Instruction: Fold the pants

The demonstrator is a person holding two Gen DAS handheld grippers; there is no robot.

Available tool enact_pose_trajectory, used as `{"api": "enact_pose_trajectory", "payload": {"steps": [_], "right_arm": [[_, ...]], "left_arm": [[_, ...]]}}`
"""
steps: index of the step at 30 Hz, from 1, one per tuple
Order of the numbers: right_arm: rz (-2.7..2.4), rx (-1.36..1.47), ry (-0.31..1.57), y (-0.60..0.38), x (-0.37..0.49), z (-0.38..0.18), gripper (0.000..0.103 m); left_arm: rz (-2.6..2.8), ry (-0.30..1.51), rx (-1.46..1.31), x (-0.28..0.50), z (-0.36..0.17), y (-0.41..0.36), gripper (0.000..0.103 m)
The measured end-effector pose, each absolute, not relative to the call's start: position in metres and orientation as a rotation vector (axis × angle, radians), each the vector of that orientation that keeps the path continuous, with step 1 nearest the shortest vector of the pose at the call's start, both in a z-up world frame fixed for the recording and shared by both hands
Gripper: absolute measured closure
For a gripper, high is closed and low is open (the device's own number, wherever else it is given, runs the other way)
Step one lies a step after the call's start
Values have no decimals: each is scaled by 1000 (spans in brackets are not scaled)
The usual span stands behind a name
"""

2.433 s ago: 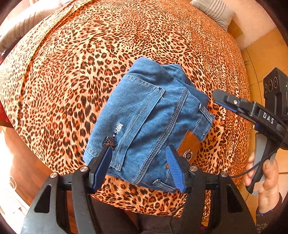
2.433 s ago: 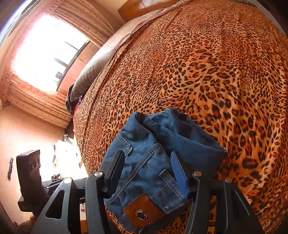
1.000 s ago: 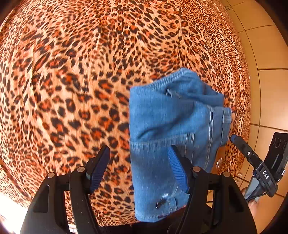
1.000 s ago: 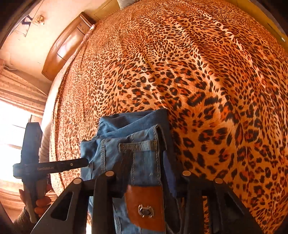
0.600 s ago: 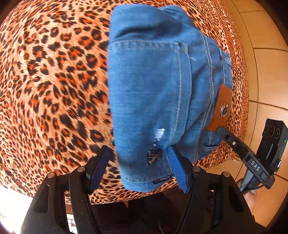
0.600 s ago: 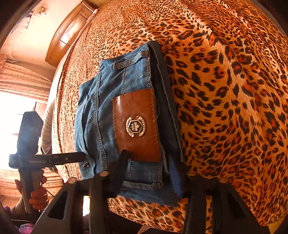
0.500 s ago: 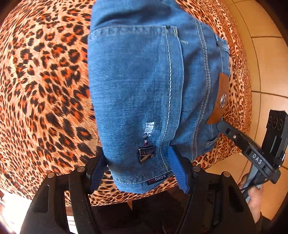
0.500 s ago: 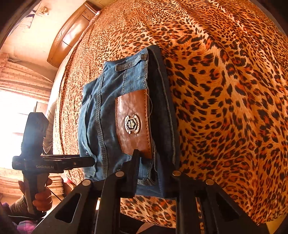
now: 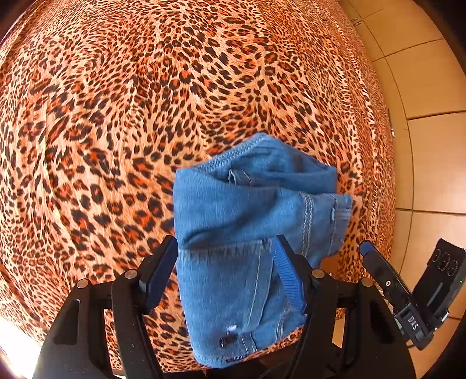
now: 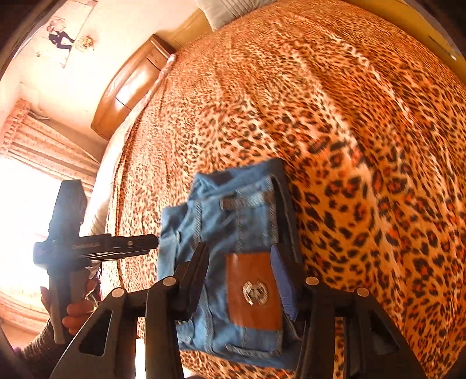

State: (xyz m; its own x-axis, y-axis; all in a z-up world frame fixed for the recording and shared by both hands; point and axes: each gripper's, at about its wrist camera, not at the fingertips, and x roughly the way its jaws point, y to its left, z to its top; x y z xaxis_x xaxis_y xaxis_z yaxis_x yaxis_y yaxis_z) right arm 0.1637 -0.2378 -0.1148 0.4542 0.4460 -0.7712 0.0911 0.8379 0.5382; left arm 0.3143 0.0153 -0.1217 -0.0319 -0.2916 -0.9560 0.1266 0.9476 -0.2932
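The blue denim pants [image 9: 247,227] lie folded into a small bundle on the leopard-print bedspread [image 9: 116,116], near the bed's front edge. In the right wrist view the pants [image 10: 233,221] show a brown leather patch [image 10: 253,291] with a metal emblem. My left gripper [image 9: 224,268] is open, its jaws standing either side of the bundle's near end. My right gripper [image 10: 238,268] is open, its jaws flanking the leather patch. The right gripper also shows at the right in the left wrist view [image 9: 407,300]; the left gripper shows at the left in the right wrist view [image 10: 102,245].
Tiled floor [image 9: 422,87] lies past the bed's right edge. A wooden headboard [image 10: 131,87], a pillow [image 10: 233,8] and a bright curtained window [image 10: 29,204] are at the far side. The bedspread stretches wide beyond the bundle.
The bundle was turned and set down on the bedspread. Both grippers have pulled back, so the pants look smaller and farther; the right jaws have opened wider around the leather patch.
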Motion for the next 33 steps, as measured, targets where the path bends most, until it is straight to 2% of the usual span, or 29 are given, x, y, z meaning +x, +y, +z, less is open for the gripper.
{"api": "enact_pose_trajectory", "payload": {"steps": [3,4,5,6,8,13,16,19,24,26,31,33], "right_arm": [[233,549,1120,-221,196,-128,56],[215,539,1140,-218,204,-136,56],[202,533,1175,-218,207,-147,57],[171,525,1223,-217,211,-160,59],[157,548,1274,-219,213,-179,58],[178,573,1249,-228,203,-163,58],[231,513,1196,-223,212,-137,52],[370,459,1194,-207,231,-117,39],[563,228,1318,-128,276,-118,34],[608,110,1381,-95,287,-131,33],[695,-264,1467,-28,296,-169,33],[759,-398,1438,-15,285,-166,48]], "left_arm": [[-280,1570,-37,329,-148,5,36],[-274,1593,-16,334,-159,3,32],[-273,1618,-21,338,-171,2,24],[-278,1636,-45,344,-176,3,21],[-276,1631,-83,357,-172,6,20],[-294,1581,-139,358,-141,34,20],[-335,1588,-203,322,-137,61,20],[-400,1666,-271,268,-155,75,20],[-420,1761,-354,209,-177,70,20],[-400,1715,-384,202,-174,72,19],[-382,1691,-537,185,-171,91,20],[-415,1698,-593,170,-172,82,22]]}}
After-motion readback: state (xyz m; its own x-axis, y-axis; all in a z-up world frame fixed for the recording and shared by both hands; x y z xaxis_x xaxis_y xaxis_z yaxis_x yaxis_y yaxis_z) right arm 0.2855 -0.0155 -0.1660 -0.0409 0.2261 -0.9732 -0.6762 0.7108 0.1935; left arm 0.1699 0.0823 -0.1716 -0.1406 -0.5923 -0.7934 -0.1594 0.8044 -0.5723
